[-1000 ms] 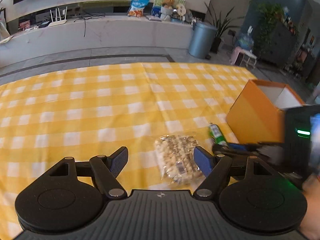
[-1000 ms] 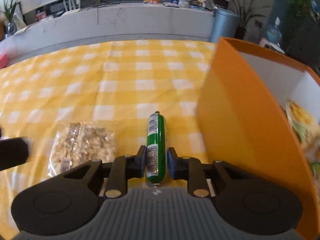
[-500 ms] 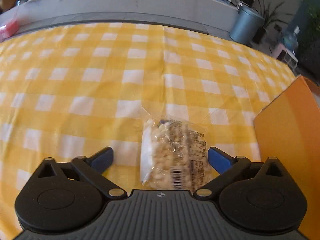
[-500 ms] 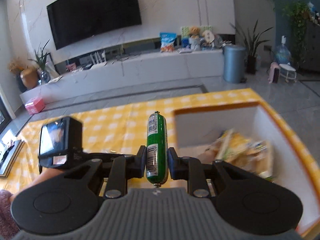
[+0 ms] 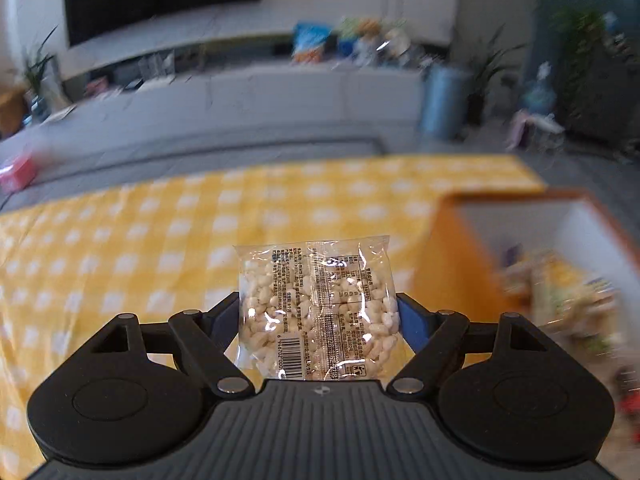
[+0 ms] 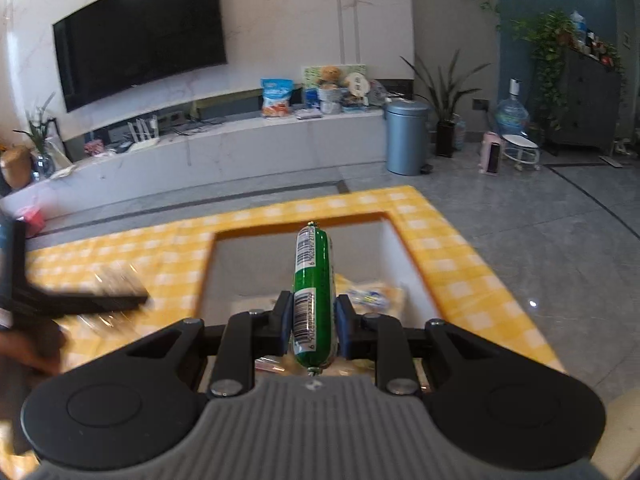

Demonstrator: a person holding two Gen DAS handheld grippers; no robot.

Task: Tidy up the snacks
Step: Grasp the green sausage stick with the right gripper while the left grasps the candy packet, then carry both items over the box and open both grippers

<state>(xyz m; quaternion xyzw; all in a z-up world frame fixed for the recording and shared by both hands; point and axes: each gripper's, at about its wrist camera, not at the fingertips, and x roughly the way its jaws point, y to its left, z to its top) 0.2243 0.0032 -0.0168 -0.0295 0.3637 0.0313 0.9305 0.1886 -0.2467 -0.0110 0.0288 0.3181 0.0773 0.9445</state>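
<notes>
Right wrist view: right claw (image 6: 311, 323) pinching green sausage (image 6: 313, 294) above snack-holding orange box (image 6: 298, 229).

We see the box (image 6: 304, 236) open at the top, its walls ringing the way in and packets (image 6: 372, 296) lying on its floor. The bench (image 5: 160, 240) left of it lies bare. The left gripper (image 6: 80, 300) crosses low, just left of the box.

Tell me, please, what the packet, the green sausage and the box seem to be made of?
Packet: thin clear glossy plastic film, by the glints and the pale puffed bits showing through. Sausage: shiny green plastic casing, pinched at both ends, with white printed labels. Box: probably matte cardboard, orange outside and white inside, with thin straight walls.
</notes>
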